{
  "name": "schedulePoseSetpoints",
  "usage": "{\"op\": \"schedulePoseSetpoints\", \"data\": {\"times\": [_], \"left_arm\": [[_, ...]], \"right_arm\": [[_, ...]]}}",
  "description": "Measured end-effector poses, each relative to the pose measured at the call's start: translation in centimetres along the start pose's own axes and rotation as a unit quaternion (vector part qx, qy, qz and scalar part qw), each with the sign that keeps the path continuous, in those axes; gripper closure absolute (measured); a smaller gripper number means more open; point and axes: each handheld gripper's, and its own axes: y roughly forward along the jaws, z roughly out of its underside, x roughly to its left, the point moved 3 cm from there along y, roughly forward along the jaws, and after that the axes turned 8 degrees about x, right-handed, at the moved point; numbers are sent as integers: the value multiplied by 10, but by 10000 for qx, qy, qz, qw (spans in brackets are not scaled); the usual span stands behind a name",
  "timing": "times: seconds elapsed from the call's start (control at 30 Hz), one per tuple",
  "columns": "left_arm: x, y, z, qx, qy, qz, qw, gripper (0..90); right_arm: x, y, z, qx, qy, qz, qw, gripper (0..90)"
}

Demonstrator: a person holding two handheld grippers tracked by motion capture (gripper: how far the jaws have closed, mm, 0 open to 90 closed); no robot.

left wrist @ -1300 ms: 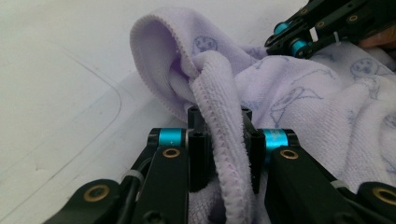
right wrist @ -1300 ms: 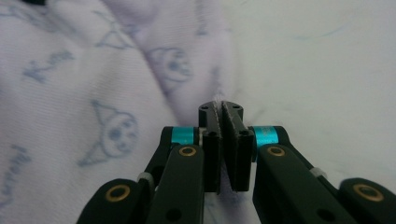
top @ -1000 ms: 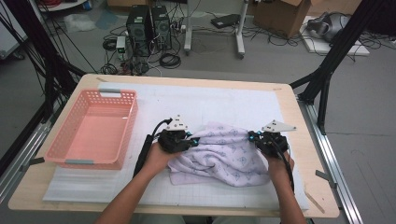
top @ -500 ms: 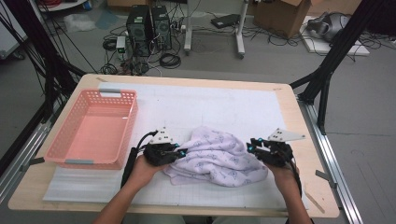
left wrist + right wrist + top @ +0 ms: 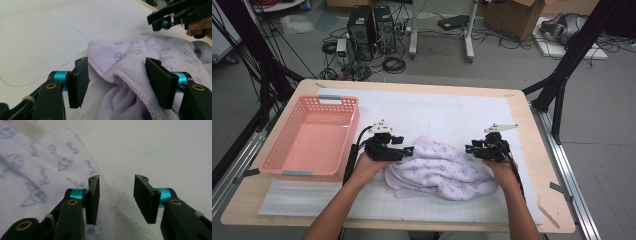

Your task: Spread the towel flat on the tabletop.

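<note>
A pale lilac towel [image 5: 439,170] with small blue prints lies crumpled on the white mat, between my two grippers. At its left end is my left gripper [image 5: 408,150]. In the left gripper view that gripper [image 5: 118,75] has just been opening, and a hemmed fold of the towel [image 5: 130,55] lies loose between the parted pads, close to the right one. My right gripper [image 5: 469,148] is at the towel's right edge. Its jaws [image 5: 117,192] have also just been opening, and they stand apart over the towel's border [image 5: 37,170] with nothing between them.
An empty pink plastic basket [image 5: 282,145] stands at the table's left. The white mat [image 5: 447,110] covers most of the wooden tabletop [image 5: 542,200]. Black frame legs, computers and cables stand on the floor beyond the far edge.
Both grippers were shut on the towel's ends and have since let go. The hands drew back toward me, then came forward again. The towel now lies in a looser heap.
</note>
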Motion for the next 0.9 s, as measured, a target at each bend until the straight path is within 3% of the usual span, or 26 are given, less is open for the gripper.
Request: {"op": "schedulePoseSetpoints", "data": {"times": [0.07, 0.13, 0.2, 0.23, 0.27, 0.3, 0.37, 0.43, 0.53, 0.63, 0.73, 0.9], "left_arm": [[1, 2, -2, -14, -22, 8, 10000, 350], [0, 8, -2, 64, -43, 54, 10000, 345], [-3, 16, 1, 264, 20, 143, 9995, 345], [-4, 19, 2, 371, 67, 159, 9992, 363], [-5, 21, 3, 452, 116, 207, 9987, 436], [-6, 23, 4, 518, 162, 230, 9983, 557], [-10, 24, 6, 577, 369, 160, 9975, 797], [-12, 23, 8, 549, 379, 78, 9977, 822], [-13, 20, 11, 476, 285, -147, 9984, 824], [-16, 16, 18, 423, 206, -301, 9984, 799], [-13, 10, 17, 282, -24, -304, 9991, 549], [-12, 2, 5, 50, -101, -189, 9998, 430]], "right_arm": [[7, 6, -1, 101, -67, -263, 9996, 550], [13, 14, 1, 429, -167, -419, 9981, 568], [17, 21, 4, 643, -339, -324, 9968, 600], [18, 20, 3, 622, -334, -294, 9971, 674], [18, 19, 3, 605, -314, -280, 9973, 803], [19, 18, 2, 624, -377, -202, 9971, 859], [19, 13, 0, 505, -624, 123, 9967, 872], [15, 1, -6, 43, -564, 393, 9976, 874], [20, -15, -13, -443, -647, 577, 9952, 873], [39, -19, -14, -547, -966, 400, 9930, 872], [64, -20, -10, -599, -1343, 77, 9891, 869], [100, -8, 5, -367, -1958, -238, 9797, 868]]}}
